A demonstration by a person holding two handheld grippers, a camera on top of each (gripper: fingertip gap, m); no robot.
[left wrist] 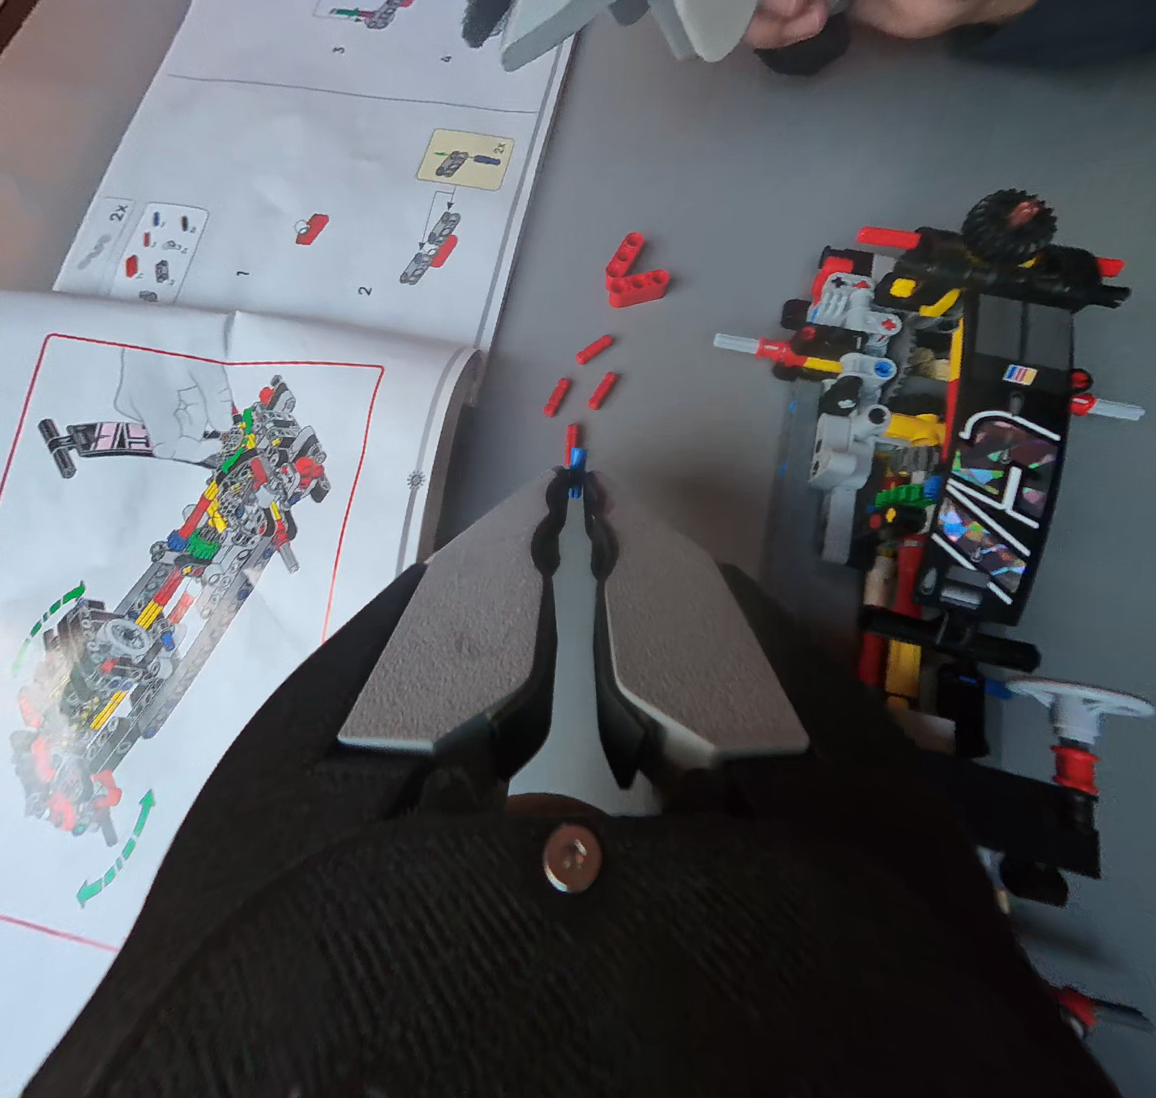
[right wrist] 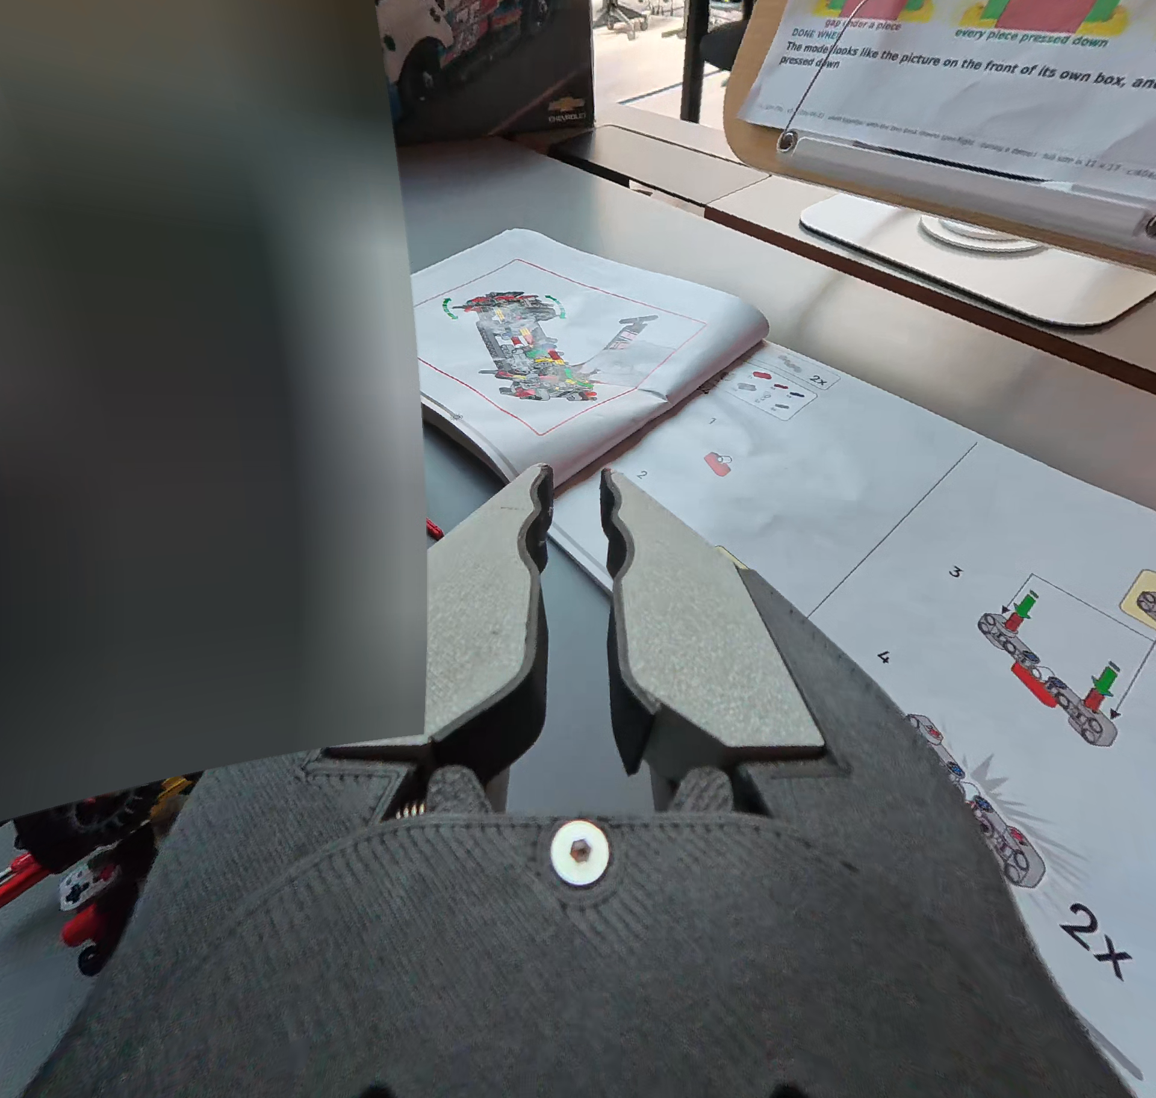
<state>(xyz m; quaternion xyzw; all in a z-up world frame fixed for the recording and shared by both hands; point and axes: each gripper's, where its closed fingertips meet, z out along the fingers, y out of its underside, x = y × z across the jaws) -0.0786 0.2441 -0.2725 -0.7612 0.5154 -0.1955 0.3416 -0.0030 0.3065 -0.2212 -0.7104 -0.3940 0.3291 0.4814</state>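
While the open instruction booklet (left wrist: 300, 148) and the part-built model car chassis (left wrist: 951, 442) flank the grey surface (left wrist: 719, 161), the left gripper (left wrist: 574, 480) pinches a blue pin (left wrist: 577, 464) above four red pins (left wrist: 594, 349); the right gripper (right wrist: 574, 486) stands open, empty, over the booklet.

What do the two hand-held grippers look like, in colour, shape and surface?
The left gripper and the right gripper look alike: two flat, grey, wedge-shaped fingers with a grainy surface and wavy black inner pads. Each sits on a dark ribbed body with a round silver screw in the middle. The left view shows pale grey handle parts on the right gripper.
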